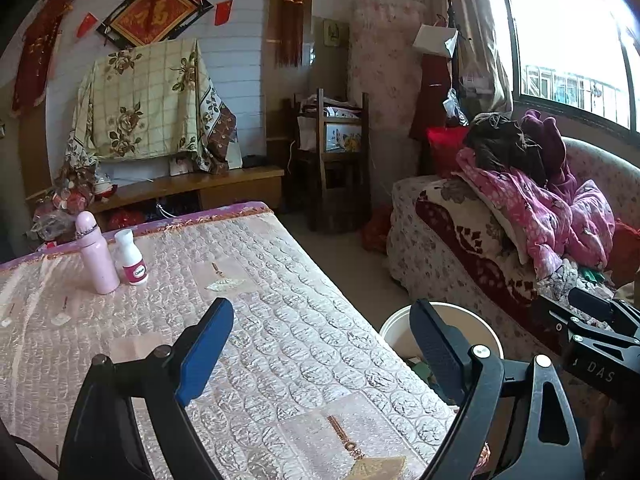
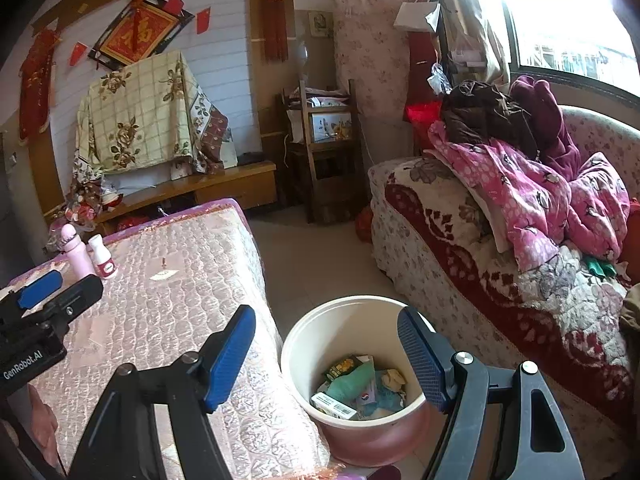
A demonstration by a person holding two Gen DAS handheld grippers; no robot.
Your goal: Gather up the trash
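Observation:
A cream bucket with a pink base [image 2: 298, 344] stands on the floor between the table and the sofa. It holds trash [image 2: 352, 388]: a green wrapper, a white box and crumpled paper. My right gripper [image 2: 326, 356] hangs open above the bucket's mouth, with nothing between its blue pads. My left gripper [image 1: 320, 344] is open and empty over the right part of the table's quilted pink cover [image 1: 280, 320]. Just beyond its right finger shows the bucket's rim [image 1: 396, 326]. A pink bottle [image 1: 98, 256] and a white bottle [image 1: 130, 258] stand upright at the table's far left.
A sofa [image 2: 460, 272] piled with pink bedding runs along the right, close to the bucket. Bare tiled floor [image 2: 320, 256] lies beyond the bucket. A low wooden cabinet [image 1: 224, 184] and a dark wooden rack [image 1: 332, 152] stand at the far wall. The left tool's blue pad [image 2: 40, 294] shows at the left edge.

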